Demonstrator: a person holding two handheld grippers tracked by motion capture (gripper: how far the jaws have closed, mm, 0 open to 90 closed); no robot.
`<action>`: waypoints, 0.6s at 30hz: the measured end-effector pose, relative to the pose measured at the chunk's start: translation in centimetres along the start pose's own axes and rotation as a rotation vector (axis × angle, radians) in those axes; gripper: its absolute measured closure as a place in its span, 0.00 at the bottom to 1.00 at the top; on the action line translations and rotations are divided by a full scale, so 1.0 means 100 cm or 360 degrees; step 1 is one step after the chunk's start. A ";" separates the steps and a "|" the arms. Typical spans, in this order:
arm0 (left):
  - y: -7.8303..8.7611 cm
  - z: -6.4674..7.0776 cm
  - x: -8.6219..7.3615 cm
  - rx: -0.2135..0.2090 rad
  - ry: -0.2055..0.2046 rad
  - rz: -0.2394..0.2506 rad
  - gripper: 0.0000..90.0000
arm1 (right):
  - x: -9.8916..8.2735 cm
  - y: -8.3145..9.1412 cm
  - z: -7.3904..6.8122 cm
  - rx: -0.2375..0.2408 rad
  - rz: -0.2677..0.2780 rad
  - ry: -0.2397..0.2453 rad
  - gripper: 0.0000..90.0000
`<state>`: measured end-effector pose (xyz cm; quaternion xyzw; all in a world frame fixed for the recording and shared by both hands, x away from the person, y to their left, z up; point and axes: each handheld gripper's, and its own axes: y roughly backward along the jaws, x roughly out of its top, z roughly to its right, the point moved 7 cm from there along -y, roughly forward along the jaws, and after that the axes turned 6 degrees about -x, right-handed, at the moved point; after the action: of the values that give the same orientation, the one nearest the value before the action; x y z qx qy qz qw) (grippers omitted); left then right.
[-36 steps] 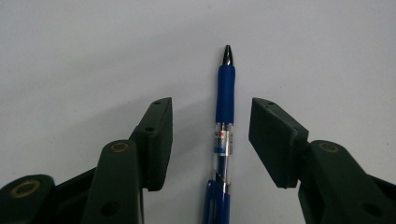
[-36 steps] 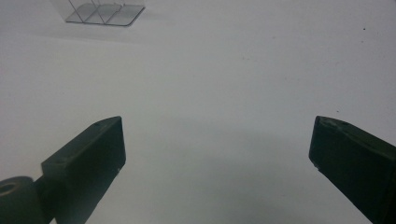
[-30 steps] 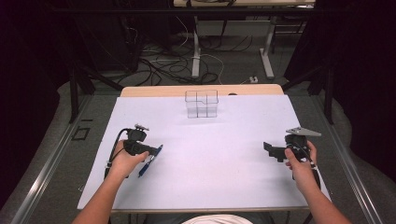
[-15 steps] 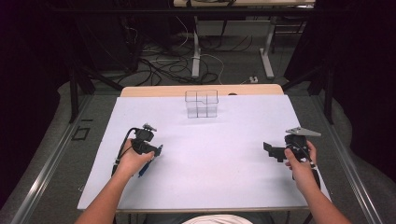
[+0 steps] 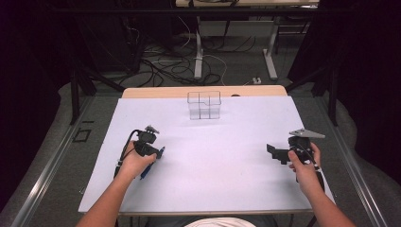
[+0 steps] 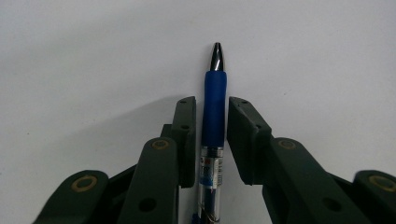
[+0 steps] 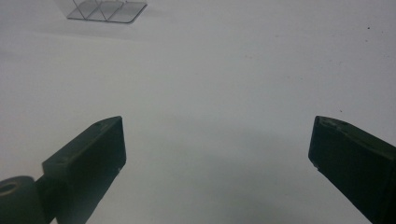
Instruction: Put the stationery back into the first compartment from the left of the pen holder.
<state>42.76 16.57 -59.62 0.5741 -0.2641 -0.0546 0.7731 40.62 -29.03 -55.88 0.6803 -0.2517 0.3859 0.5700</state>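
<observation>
Left gripper (image 6: 211, 135) closing round the blue pen (image 6: 214, 112)

Pen lies flat, near-left of the clear organizer (image 5: 204, 105); jaws just closing, small gaps remain. Squeeze squarely on the grip, then lift level. Right gripper (image 7: 217, 149) gapes empty.

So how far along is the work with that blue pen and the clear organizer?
Done: the left gripper straddles the blue ballpoint pen lying on the white table, its jaws just closing, small gaps remaining. In hand: gripping it. Left: lifting it, probably toward the clear plastic divided organizer. The right gripper rests open.
</observation>
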 end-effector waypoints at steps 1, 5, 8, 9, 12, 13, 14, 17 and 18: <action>0.000 0.000 0.000 0.0003 -0.0001 0.0000 0.83 | 0.000 0.000 -0.001 0.0002 -0.0008 -0.0017 0.04; 0.000 0.000 0.000 0.0006 -0.0009 -0.0002 0.84 | 0.000 0.000 -0.001 0.0002 -0.0008 -0.0016 0.04; 0.000 0.001 0.000 0.0004 -0.0010 -0.0011 0.87 | 0.000 0.000 0.000 0.0000 -0.0007 -0.0011 0.04; 0.000 0.001 0.000 0.0003 -0.0012 -0.0014 0.87 | -0.001 0.000 0.000 0.0001 -0.0014 -0.0018 0.04; 0.000 0.001 0.001 0.0011 -0.0022 -0.0026 0.88 | -0.001 0.000 0.000 -0.0004 -0.0013 -0.0012 0.04; -0.001 0.002 0.001 0.0011 -0.0027 -0.0026 0.88 | -0.001 0.000 0.000 -0.0003 -0.0012 -0.0013 0.04; -0.001 0.002 0.001 0.0012 -0.0029 -0.0026 0.88 | -0.001 0.000 0.000 -0.0003 -0.0014 -0.0013 0.04; -0.001 0.002 0.001 0.0022 -0.0030 -0.0040 0.88 | -0.001 0.000 0.000 -0.0001 -0.0011 -0.0010 0.04; -0.001 0.002 0.002 0.0022 -0.0038 -0.0034 0.88 | -0.001 0.000 0.000 -0.0002 -0.0013 -0.0015 0.04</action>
<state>42.84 16.31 -59.58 0.5815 -0.2677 -0.0679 0.7652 40.57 -29.04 -55.98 0.6828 -0.2519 0.3801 0.5709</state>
